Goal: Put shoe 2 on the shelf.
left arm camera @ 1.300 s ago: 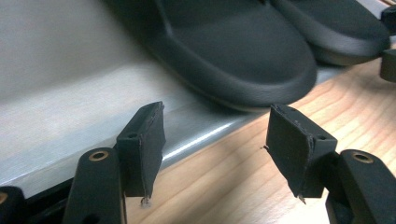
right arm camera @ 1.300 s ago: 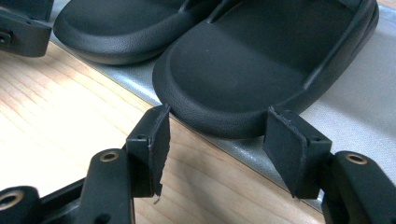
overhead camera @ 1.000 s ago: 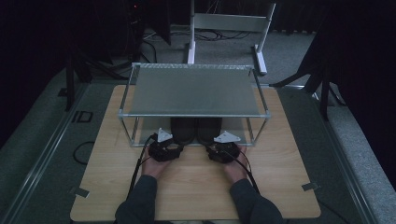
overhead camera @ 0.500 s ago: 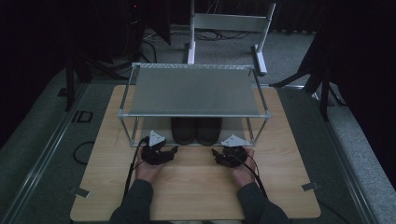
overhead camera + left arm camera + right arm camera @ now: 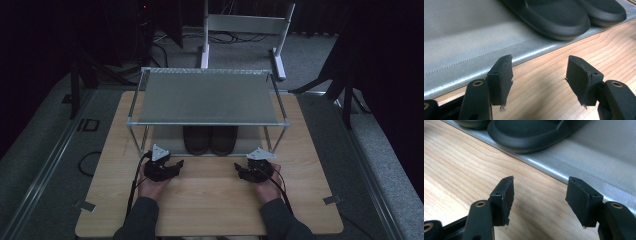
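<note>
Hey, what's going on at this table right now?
A person sits at a wooden table with a gripper in each hand. The left gripper and the right gripper are both open and empty, held over the bare wood in front of a two-tier metal rack. A pair of black shoes sits side by side on the rack's lower grey shelf, toes toward the person. Neither gripper touches them.

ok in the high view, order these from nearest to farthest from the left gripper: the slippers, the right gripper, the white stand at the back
1. Slippers: just ahead and to the right, under the shelf.
2. Right gripper: across the table, to the right.
3. White stand: far back, on the floor beyond the table.
</note>
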A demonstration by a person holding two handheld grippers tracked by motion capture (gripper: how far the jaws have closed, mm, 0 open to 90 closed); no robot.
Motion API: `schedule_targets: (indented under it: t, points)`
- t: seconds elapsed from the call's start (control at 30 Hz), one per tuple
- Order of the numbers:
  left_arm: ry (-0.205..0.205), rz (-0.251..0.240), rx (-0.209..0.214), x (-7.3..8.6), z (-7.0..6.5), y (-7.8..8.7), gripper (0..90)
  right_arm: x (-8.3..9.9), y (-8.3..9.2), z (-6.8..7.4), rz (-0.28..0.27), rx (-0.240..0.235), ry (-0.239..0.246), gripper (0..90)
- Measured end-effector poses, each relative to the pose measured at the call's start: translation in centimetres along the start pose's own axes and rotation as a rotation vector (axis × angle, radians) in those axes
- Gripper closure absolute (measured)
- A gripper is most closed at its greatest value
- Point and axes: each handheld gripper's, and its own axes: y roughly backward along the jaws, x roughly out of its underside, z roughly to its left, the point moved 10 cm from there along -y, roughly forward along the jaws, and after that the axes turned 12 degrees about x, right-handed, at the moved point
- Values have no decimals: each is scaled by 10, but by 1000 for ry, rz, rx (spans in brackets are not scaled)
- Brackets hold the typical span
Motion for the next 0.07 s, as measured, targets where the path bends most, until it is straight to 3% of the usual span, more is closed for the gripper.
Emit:
schedule_targets:
  t: [0.07]
  points:
    - [-1,4,-4,1,1,1,388,2,1,-1,2,-6,-11,385]
